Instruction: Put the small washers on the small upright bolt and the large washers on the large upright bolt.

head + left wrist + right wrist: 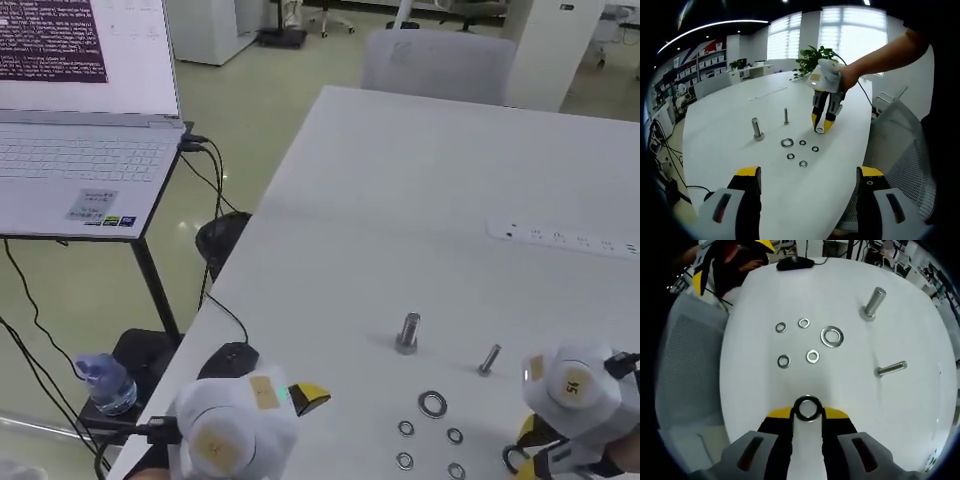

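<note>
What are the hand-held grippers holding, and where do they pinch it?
The right hand-held gripper pinches a washer by its rim; the left hand-held gripper holds nothing.

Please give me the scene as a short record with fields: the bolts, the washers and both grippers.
large bolt: upright, bare
small bolt: upright, bare
large washer: flat on table, near the bolts
small washers: four, flat on table, beside large washer
right gripper: shut on held washer
left gripper: open, empty
</note>
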Demonstrator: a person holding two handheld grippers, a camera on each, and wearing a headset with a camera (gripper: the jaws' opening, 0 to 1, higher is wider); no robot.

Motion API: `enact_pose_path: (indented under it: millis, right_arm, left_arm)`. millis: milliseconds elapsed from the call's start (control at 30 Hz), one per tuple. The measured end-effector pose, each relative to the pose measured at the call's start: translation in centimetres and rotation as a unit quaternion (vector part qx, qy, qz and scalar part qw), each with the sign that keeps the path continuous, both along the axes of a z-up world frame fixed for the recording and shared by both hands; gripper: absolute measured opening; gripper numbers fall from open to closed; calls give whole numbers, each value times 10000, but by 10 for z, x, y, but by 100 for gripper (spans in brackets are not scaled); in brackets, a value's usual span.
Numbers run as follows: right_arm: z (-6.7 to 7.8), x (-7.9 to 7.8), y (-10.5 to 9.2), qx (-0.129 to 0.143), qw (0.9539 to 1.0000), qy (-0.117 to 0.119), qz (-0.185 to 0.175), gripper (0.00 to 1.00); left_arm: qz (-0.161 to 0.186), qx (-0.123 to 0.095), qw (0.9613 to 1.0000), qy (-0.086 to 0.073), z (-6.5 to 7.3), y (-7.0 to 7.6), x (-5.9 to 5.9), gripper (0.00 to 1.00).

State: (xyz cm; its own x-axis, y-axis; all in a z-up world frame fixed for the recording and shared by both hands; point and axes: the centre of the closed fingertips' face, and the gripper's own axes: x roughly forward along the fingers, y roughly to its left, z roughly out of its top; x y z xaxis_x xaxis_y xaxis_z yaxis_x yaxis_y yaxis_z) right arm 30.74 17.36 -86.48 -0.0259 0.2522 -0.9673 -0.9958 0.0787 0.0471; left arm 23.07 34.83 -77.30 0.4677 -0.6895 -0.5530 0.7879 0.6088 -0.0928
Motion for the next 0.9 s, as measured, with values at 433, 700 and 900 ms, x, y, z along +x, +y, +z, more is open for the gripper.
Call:
enact_pose_path:
  millis: [433, 700, 900]
  right_arm:
    - [37, 10, 2, -28, 10000, -59, -36, 21]
    - [63, 19, 15, 26, 9999, -119, -5, 21]
    - [76, 24, 27, 83, 9999, -151, 7, 21]
  left_arm:
    - [152, 87, 9998, 112, -7, 9, 5, 88]
    - [265, -43, 9995, 160, -7, 7, 6, 93]
    - [295, -87, 9993, 190, -7, 6, 6, 94]
